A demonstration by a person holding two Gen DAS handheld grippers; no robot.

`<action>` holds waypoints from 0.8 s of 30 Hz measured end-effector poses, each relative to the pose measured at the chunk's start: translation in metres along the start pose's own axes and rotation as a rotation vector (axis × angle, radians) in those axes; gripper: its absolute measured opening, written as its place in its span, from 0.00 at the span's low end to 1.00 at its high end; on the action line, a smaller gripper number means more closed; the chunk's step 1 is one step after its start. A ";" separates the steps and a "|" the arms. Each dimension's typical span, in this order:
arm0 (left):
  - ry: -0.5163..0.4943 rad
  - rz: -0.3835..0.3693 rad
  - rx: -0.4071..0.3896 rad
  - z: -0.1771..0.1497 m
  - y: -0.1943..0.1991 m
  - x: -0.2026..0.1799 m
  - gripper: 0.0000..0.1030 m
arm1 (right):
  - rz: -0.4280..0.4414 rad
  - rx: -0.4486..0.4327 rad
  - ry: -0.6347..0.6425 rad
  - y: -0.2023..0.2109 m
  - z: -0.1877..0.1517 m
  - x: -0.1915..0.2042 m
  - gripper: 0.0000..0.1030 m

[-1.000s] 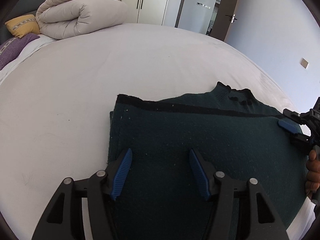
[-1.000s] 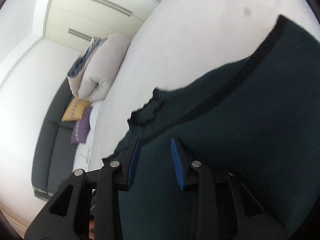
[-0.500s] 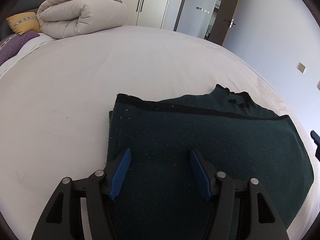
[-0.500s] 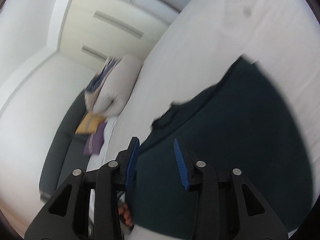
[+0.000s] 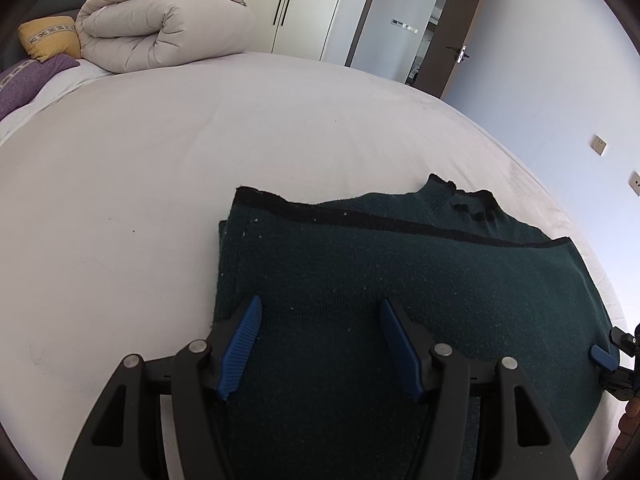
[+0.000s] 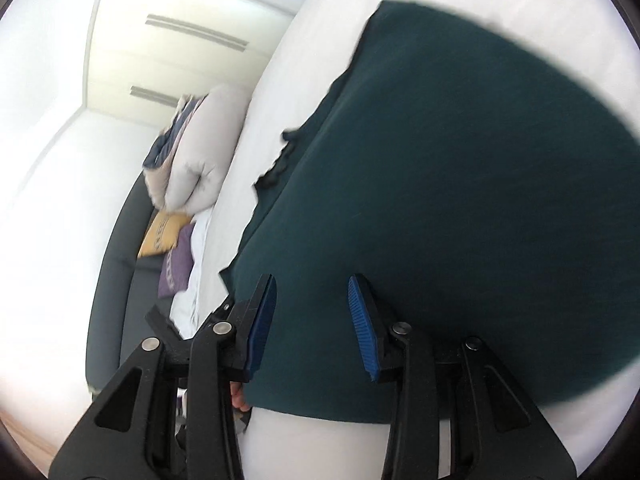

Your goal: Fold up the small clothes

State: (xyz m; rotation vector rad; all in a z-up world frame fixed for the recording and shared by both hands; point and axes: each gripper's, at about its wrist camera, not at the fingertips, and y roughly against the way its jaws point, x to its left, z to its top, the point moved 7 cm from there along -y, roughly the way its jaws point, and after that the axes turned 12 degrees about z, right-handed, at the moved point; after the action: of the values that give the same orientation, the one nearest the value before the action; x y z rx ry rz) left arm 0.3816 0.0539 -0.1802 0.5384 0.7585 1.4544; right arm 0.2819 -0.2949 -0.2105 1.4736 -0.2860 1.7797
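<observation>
Folded dark green sweater [image 5: 400,292] lay lower right on the white bed [image 5: 160,160]. Left gripper [image 5: 320,340] angled down over its near edge, jaws pretty wide, gripping nothing. Right gripper [image 6: 312,320] rolled sideways, tilted down at bottom centre above the sweater, jaws closing, pads clear of the fabric.

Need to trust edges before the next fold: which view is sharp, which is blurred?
Left wrist view: sharp, sweater knit and black trim crisp, only fisheye bending. Right wrist view: motion-smeared sweater outline, washed-out white bed; right tongs themselves sharp.
</observation>
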 end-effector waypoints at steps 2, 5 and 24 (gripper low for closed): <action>0.026 -0.034 0.029 0.003 0.007 0.004 0.64 | -0.063 -0.080 -0.019 0.037 0.007 -0.006 0.38; 0.128 -0.054 0.024 -0.001 0.040 0.024 0.76 | -0.088 -0.142 -0.003 0.080 0.007 0.000 0.49; 0.291 -0.270 0.404 -0.056 0.049 0.051 0.81 | 0.093 0.104 0.155 0.110 -0.086 0.088 0.50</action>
State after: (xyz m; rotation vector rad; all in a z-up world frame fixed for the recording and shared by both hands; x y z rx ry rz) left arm 0.3048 0.1010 -0.1882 0.5089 1.3209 1.1425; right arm 0.1430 -0.2774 -0.1232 1.4039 -0.1882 1.9975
